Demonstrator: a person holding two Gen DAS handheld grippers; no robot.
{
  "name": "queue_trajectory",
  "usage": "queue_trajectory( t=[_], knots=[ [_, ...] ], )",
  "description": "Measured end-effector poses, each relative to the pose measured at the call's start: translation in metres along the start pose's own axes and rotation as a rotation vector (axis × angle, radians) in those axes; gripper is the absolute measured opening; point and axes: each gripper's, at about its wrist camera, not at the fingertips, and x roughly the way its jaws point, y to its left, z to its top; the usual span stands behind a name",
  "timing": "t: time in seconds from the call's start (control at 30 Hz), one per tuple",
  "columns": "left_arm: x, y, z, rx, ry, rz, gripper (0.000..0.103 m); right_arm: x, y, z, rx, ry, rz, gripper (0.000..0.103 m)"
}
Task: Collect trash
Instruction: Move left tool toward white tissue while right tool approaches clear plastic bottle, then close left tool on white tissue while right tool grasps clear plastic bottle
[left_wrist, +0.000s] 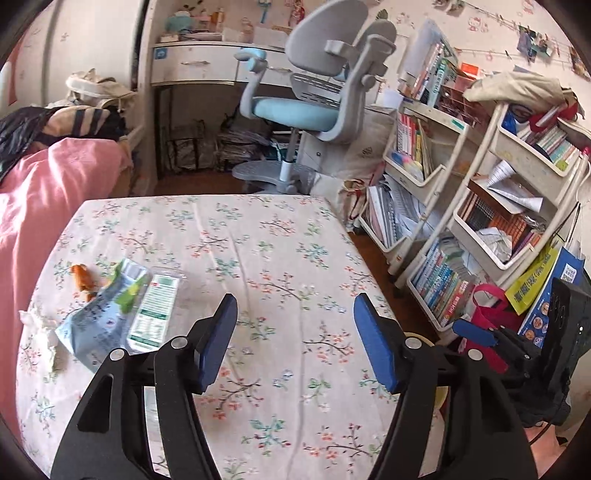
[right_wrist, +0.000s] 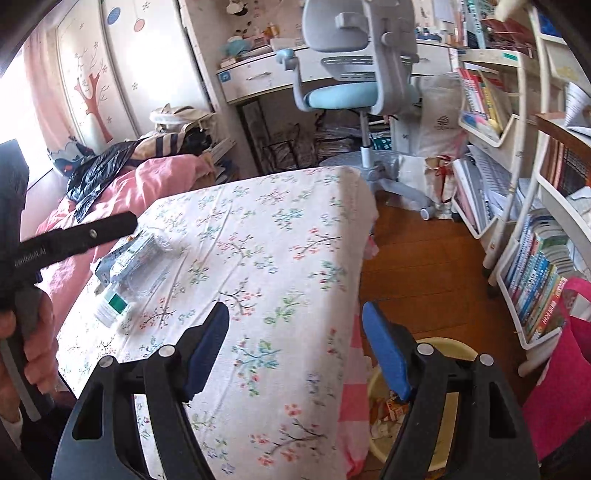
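Observation:
On the floral sheet (left_wrist: 258, 258), trash lies at the left: a clear plastic box with a green-white label (left_wrist: 155, 310), a blue-green wrapper (left_wrist: 99, 314), an orange scrap (left_wrist: 83, 278) and a crumpled white tissue (left_wrist: 40, 328). My left gripper (left_wrist: 295, 339) is open and empty above the sheet, right of the trash. My right gripper (right_wrist: 295, 350) is open and empty over the bed's right edge. The plastic box (right_wrist: 136, 266) lies to its far left. A yellow bin (right_wrist: 436, 402) with scraps stands on the floor under its right finger.
A pink blanket (left_wrist: 44, 199) lies left of the sheet. A grey-blue desk chair (left_wrist: 314, 107) and a desk stand beyond the bed. White book carts (left_wrist: 480, 206) line the right side. A pink bag (right_wrist: 561, 369) stands by the bin. Wooden floor (right_wrist: 424, 266) shows between bed and carts.

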Motion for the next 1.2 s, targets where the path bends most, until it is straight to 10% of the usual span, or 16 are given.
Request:
queue_trajectory(
  t=[0.53,1.2],
  knots=[
    [-0.044,0.226,-0.005,-0.491,-0.044,0.293,0.067,0.054,0.1,-0.004,-0.141,0.096,0.101,0.072],
    [0.01,0.257,-0.032,-0.394,0.155,0.506,0.067,0.098,0.177,0.012,-0.08,0.108,0.252,0.077]
  ],
)
